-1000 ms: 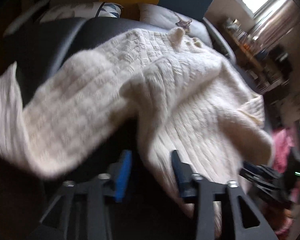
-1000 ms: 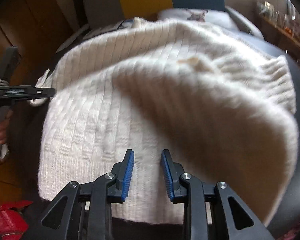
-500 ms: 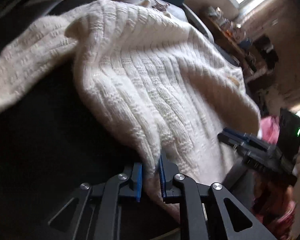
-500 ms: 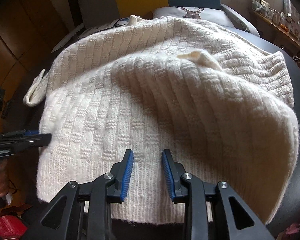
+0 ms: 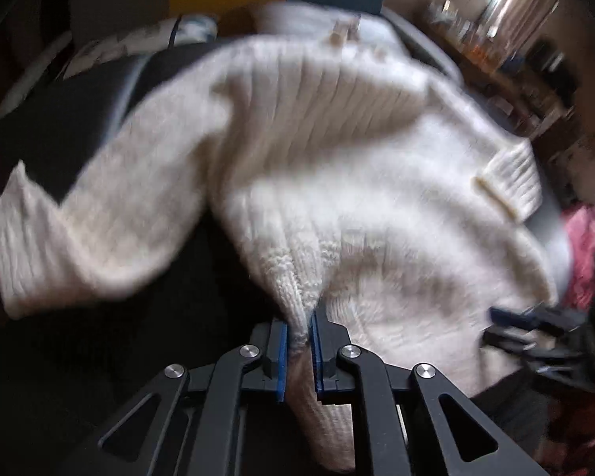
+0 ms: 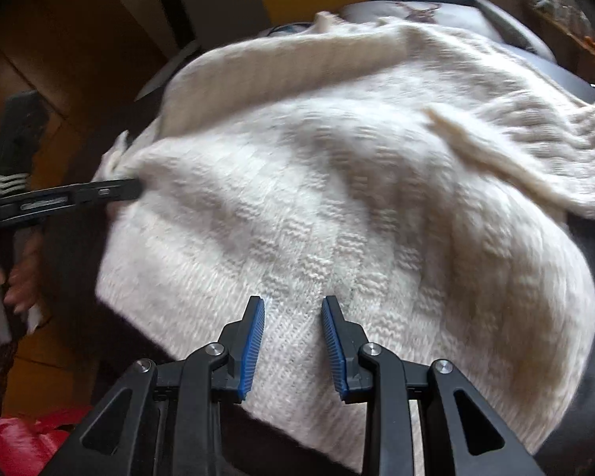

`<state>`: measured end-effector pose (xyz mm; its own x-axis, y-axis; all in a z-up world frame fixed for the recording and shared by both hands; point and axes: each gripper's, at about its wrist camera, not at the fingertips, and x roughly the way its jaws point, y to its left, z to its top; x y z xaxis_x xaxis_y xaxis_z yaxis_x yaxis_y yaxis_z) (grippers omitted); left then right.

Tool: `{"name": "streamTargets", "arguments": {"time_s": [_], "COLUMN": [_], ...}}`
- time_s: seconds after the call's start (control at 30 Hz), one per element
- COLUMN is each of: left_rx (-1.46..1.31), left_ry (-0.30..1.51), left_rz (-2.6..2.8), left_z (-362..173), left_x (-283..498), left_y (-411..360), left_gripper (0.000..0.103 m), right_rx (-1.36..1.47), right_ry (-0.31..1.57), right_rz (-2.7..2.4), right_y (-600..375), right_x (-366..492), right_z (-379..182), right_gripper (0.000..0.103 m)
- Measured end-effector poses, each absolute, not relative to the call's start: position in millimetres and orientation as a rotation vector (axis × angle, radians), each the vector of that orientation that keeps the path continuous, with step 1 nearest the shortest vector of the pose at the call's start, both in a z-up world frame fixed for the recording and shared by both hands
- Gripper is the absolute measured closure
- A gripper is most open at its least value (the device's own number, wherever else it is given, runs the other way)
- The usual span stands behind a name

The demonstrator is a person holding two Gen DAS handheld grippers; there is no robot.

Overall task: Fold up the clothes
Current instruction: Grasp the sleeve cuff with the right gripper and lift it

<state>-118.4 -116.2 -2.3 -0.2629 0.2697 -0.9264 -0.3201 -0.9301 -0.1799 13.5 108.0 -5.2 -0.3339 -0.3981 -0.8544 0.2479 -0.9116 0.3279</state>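
Note:
A cream knitted sweater lies spread over a dark padded seat. My left gripper is shut on a pinched fold of the sweater's edge, and the knit bunches up between its blue pads. One sleeve hangs out to the left in the left wrist view. In the right wrist view, my right gripper stands open just over the ribbed hem of the sweater, with nothing clamped between its pads. The left gripper shows at the sweater's left edge there, and the right gripper shows at the lower right of the left wrist view.
Patterned cushions rest at the back of the seat, against yellow and blue panels. A pink cloth lies to the right, a red one at the lower left. A person's hand holds the left gripper's handle. A cluttered shelf stands at the far right.
My left gripper went from open to shut on the sweater's edge and pulled the fold up. The right gripper shifted a little over the hem and stayed open.

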Motion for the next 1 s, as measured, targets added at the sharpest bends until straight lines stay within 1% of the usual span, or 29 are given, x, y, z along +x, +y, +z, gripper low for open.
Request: {"name": "streamTargets", "arguments": {"time_s": [0.13, 0.23, 0.27, 0.33, 0.43, 0.47, 0.5, 0.53, 0.57, 0.63, 0.73, 0.8, 0.87, 0.93, 1.0], "left_rx": [-1.586, -1.554, -1.541, -1.506, -1.409, -1.368, -1.331, -1.311, -1.308, -1.301, -1.278, -1.284, -1.313, -1.365, -1.425], "left_ry": [0.056, 0.045, 0.045, 0.049, 0.128, 0.168, 0.203, 0.228, 0.243, 0.293, 0.459, 0.549, 0.58, 0.573, 0.547], "left_rz": [2.25, 2.246, 2.253, 2.295, 2.414, 2.458, 2.491, 2.496, 2.474, 2.436, 2.408, 2.401, 2.395, 2.406, 2.429], "left_z": [-4, 0, 3, 16, 39, 46, 51, 53, 53, 49, 36, 22, 9, -5, -19], "left_x": [-103, -89, -86, -79, -75, -75, -77, -79, -82, -86, -87, -91, -98, -106, -111], "left_y": [-113, -110, -109, -111, -114, -113, -109, -103, -96, -77, -32, -8, 6, 12, 11], "left_gripper": [0.091, 0.088, 0.084, 0.08, 0.068, 0.058, 0.048, 0.046, 0.046, 0.046, 0.046, 0.046, 0.044, 0.034, 0.011], "right_rx": [1.488, 1.483, 1.481, 1.448, 1.325, 1.283, 1.254, 1.244, 1.253, 1.279, 1.323, 1.336, 1.349, 1.398, 1.489], "right_ry": [-0.115, -0.153, -0.169, -0.186, -0.207, -0.217, -0.215, -0.208, -0.194, -0.173, -0.142, -0.085, -0.015, 0.056, 0.111], "right_rz": [-2.288, -2.281, -2.278, -2.298, -2.415, -2.47, -2.525, -2.567, -2.595, -2.615, -2.628, -2.63, -2.628, -2.636, -2.628], "right_y": [96, 100, 102, 111, 138, 152, 164, 175, 182, 189, 196, 189, 180, 173, 170], "right_x": [21, 22, 22, 26, 35, 36, 35, 31, 23, 10, -11, -23, -35, -51, -63], "right_z": [-6, -6, -4, 3, 26, 34, 42, 46, 48, 47, 43, 40, 36, 27, 12], "right_gripper": [0.072, 0.072, 0.072, 0.072, 0.072, 0.071, 0.068, 0.066, 0.064, 0.064, 0.063, 0.063, 0.063, 0.063, 0.063]}}
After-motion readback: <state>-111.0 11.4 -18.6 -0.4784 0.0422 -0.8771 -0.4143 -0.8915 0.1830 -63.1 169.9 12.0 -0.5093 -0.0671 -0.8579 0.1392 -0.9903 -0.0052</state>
